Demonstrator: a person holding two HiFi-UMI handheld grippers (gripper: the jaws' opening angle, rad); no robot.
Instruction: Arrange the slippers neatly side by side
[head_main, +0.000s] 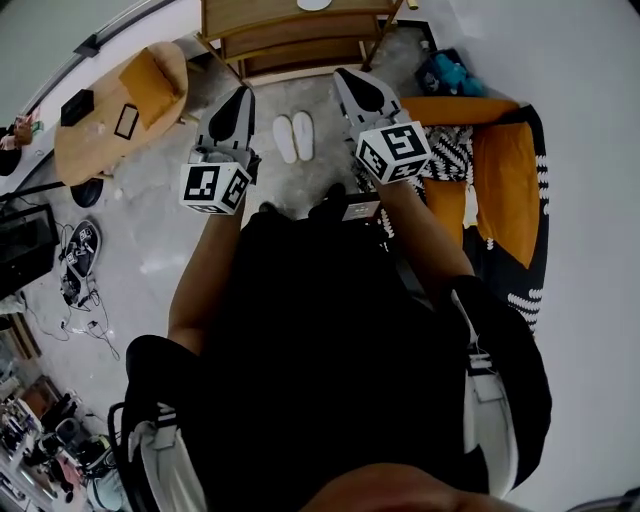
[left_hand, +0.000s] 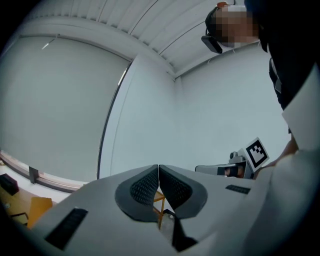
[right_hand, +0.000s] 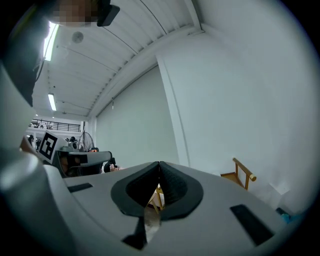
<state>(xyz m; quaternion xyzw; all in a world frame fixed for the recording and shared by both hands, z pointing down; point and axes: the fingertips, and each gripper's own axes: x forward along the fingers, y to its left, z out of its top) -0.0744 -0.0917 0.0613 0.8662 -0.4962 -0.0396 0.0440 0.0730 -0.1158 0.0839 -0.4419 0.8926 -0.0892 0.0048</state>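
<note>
L gripper (left_hand: 158, 167) is held up level, jaws shut tip to tip, w/ nothing betw. them; only wall and ceiling are seen past it. R gripper (right_hand: 159, 164) is likewise closed and empty, held level alongside. In the head view the white slippers (head_main: 294, 137) are seen on the floor (head_main: 180, 240), laid parallel, side by side and touching, betw. the two grippers in the frame, near a wooden rack (head_main: 300, 45). A round wooden table (head_main: 105, 125) is seen at left, orange cushions (head_main: 505, 175) at right.
</note>
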